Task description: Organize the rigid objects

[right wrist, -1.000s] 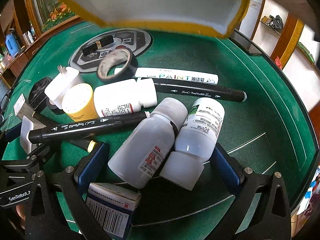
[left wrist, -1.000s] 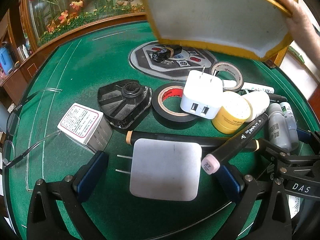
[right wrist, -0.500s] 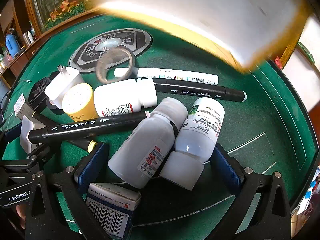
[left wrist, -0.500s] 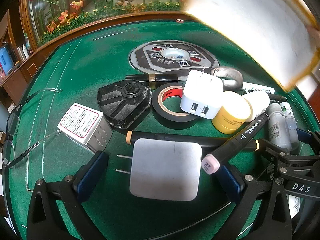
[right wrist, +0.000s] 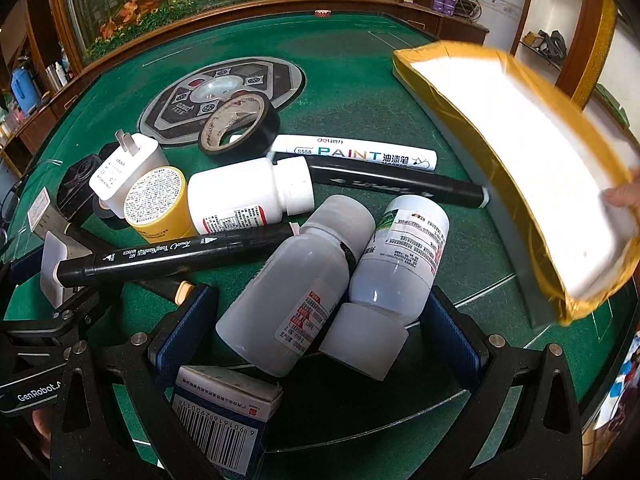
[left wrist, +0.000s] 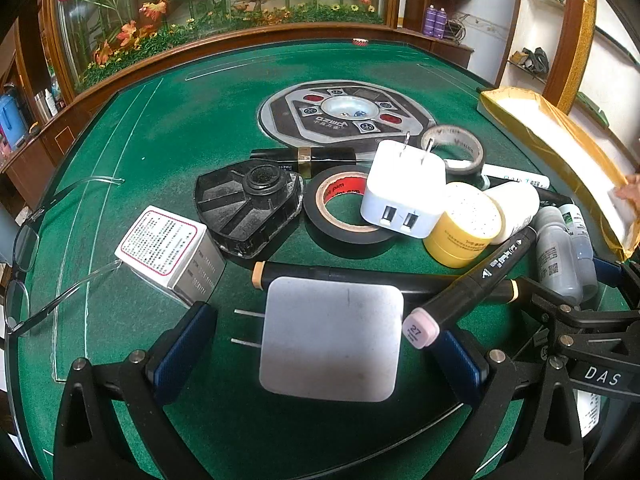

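Green felt table (left wrist: 168, 128) with a round grey-and-black control panel (left wrist: 346, 114) set in its centre; a heap of small rigid items lies on the near side.

Left gripper (left wrist: 324, 354): jaws spread wide, holding nothing. A flat white square plug adapter (left wrist: 330, 338) lies on the felt between the blue-padded fingers (left wrist: 180, 350), prongs pointing left, with a gap on each side.

Right gripper (right wrist: 316, 330): jaws likewise apart, empty. Two translucent white plastic bottles (right wrist: 298, 286) lie on their sides between the pads, leaning against each other.

Beyond the left gripper:
- long black marker with tan ends (left wrist: 360, 276), lying crosswise just behind the adapter
- black marker with pink cap numbered 27 (left wrist: 472, 290), lying across it
- white two-port USB charger (left wrist: 404, 190), resting on a black tape roll with a red core (left wrist: 344, 210)
- yellow round tin (left wrist: 464, 228), touching the charger
- black wedge-shaped plastic holder (left wrist: 248, 208)
- small white printed box (left wrist: 170, 250)
- clear-framed spectacles (left wrist: 24, 256) at the left edge

Right wrist view adds:
- white PAINT marker (right wrist: 354, 154)
- opaque white pill bottle (right wrist: 250, 194)
- second tape roll (right wrist: 238, 124), tilted
- barcoded carton (right wrist: 224, 412) near the camera

At the right, a shallow gold-edged white tray (right wrist: 516, 160), blurred, tilted, with a fingertip (right wrist: 624, 196) on its near rim.
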A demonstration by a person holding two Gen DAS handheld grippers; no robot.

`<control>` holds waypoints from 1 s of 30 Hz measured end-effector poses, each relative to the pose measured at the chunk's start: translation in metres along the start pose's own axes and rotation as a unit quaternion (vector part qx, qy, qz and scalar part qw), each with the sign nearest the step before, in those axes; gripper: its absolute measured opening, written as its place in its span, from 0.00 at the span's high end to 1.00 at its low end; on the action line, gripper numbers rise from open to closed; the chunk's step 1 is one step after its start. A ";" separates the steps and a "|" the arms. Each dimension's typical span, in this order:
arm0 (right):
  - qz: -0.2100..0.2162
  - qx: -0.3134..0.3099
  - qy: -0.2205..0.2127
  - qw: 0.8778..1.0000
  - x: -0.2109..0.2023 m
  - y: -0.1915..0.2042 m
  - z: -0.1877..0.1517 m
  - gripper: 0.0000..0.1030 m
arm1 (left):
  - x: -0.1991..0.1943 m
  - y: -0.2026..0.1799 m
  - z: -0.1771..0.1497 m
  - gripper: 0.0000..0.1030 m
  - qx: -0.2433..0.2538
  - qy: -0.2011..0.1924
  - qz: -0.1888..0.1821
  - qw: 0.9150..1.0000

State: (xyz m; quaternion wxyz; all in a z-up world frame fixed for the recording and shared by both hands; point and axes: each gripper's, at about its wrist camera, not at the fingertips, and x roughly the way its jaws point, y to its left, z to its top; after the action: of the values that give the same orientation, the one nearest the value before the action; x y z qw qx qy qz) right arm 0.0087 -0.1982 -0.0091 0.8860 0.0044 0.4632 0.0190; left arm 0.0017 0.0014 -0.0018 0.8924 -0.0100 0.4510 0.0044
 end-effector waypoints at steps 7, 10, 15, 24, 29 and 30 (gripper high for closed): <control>0.000 0.000 0.000 1.000 0.000 0.000 0.000 0.00 | 0.000 0.000 0.000 0.00 0.000 -0.001 0.000 1.000; 0.000 0.000 0.000 1.000 0.000 0.000 0.000 0.00 | 0.000 0.000 0.000 0.00 0.000 -0.001 0.000 1.000; 0.000 0.000 0.000 1.000 0.000 0.000 0.000 0.00 | 0.000 0.000 -0.001 0.00 0.000 -0.001 0.002 1.000; 0.009 -0.013 0.001 1.000 0.000 0.000 0.002 0.00 | -0.004 0.000 -0.007 0.01 0.001 0.003 -0.005 1.000; 0.100 -0.068 0.018 0.993 -0.005 -0.017 0.009 0.00 | -0.010 0.000 -0.008 0.01 0.000 0.006 -0.022 1.000; 0.123 -0.057 0.010 0.991 -0.011 -0.023 0.008 0.00 | -0.012 0.000 -0.008 0.01 0.000 0.005 -0.025 1.000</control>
State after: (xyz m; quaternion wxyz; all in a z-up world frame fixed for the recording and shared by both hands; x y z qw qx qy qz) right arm 0.0098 -0.2214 0.0045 0.8710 0.0105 0.4663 0.1543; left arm -0.0118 0.0010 0.0027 0.8902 -0.0210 0.4548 -0.0177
